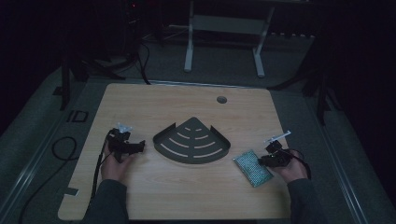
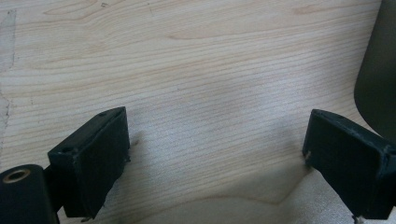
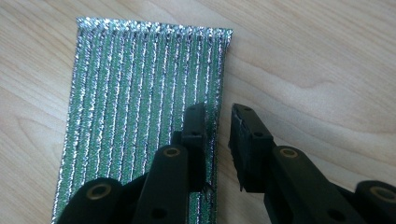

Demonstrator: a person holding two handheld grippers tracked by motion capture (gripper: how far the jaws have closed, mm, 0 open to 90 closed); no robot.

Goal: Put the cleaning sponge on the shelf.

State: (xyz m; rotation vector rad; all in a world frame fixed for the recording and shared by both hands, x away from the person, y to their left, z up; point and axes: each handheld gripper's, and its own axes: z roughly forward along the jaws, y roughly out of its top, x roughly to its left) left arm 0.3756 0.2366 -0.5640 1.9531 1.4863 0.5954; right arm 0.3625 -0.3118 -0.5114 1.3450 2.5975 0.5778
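— What's on the surface [image 1: 187,196]?
— A dark fan-shaped tray [image 1: 191,141] at the centre, and a green glittery pouch [image 1: 252,167] near and right of it.
— And the claws?
— The right claw [image 3: 219,140] is nearly clenched, straddling the pouch's right edge, grasping nothing. The left claw [image 2: 215,154] is spread wide over bare wood, left of the tray.

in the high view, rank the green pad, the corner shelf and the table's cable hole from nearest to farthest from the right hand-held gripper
1. Green pad, right beside the right hand-held gripper.
2. Corner shelf, at the table's middle.
3. Cable hole, toward the far edge.
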